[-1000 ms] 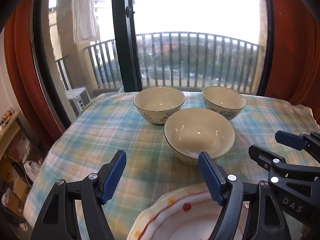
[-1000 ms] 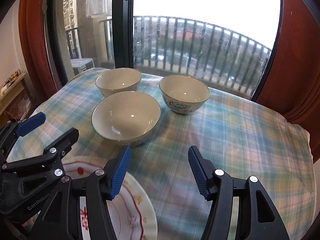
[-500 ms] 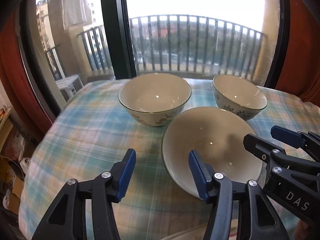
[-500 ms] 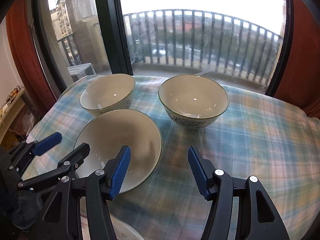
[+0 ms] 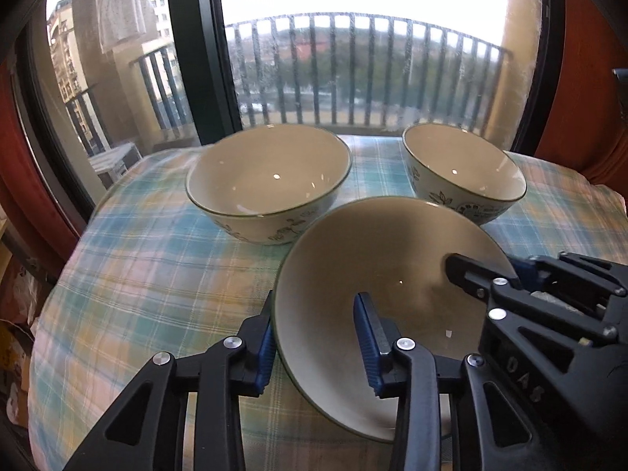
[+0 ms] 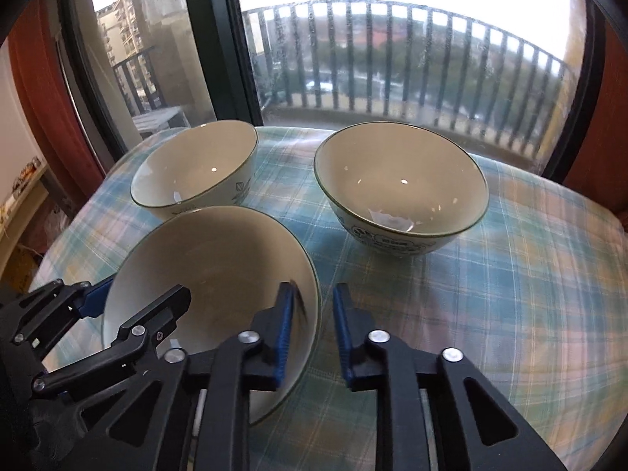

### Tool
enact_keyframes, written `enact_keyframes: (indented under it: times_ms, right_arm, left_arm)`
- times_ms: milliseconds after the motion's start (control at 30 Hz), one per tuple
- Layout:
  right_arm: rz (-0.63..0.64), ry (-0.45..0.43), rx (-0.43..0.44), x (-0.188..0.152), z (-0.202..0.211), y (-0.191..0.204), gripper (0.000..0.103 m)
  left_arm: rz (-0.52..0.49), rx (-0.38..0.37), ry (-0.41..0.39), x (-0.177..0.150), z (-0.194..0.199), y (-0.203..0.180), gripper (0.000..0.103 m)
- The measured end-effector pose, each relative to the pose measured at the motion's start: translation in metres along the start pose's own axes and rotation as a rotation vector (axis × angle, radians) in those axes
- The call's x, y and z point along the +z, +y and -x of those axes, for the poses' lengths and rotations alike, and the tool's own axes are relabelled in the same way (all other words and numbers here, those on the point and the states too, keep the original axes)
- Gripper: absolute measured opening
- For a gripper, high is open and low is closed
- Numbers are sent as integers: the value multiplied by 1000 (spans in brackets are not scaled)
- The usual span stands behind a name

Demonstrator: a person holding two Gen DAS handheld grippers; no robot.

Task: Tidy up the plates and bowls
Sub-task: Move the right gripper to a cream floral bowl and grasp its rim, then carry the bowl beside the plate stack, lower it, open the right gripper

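Three cream bowls with green rims stand on the plaid tablecloth [image 5: 149, 274]. The nearest bowl [image 5: 384, 274] is straddled by both grippers. My left gripper [image 5: 318, 337] has one finger outside its left rim and one inside, with a gap still showing. My right gripper [image 6: 310, 333] straddles the same bowl's [image 6: 212, 271] right rim, jaws narrowed but apart. A second bowl [image 5: 271, 180] stands behind at left and a third [image 5: 463, 172] at back right. The right gripper also shows in the left wrist view [image 5: 522, 274].
The table ends at a window with a dark frame [image 5: 196, 51] and balcony railing [image 6: 412, 55] behind. Red curtains [image 5: 588, 59] hang at both sides. A low shelf [image 6: 19, 196] stands to the left of the table.
Both grippers moved forward and down onto the nearest bowl and narrowed around its rim. The red-patterned plate seen a second ago has dropped out of view.
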State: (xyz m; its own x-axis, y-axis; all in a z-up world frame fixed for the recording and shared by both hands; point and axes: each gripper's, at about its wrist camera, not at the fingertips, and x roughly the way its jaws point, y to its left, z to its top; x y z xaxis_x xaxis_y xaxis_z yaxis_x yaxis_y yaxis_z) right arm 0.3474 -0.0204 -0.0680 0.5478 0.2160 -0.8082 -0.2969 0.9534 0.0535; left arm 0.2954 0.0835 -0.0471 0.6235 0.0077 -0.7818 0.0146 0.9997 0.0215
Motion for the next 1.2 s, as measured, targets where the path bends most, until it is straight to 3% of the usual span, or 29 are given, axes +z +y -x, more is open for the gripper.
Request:
enact_keyframes:
  times_ms: [300, 600, 833, 1200]
  right_arm:
    - [2, -4, -18, 2, 5, -3, 16]
    - [-15, -55, -39, -2, 40, -8, 16]
    - [-27, -83, -52, -19, 76, -17, 16]
    - [-65, -124, -108, -57, 127, -44, 16]
  left_arm:
    - [13, -19, 13, 2, 4, -3, 35]
    - [-13, -26, -43, 1, 33, -18, 35]
    - [-48, -29, -101, -5, 66, -41, 35]
    - [-97, -75, -79, -31, 86, -77, 35]
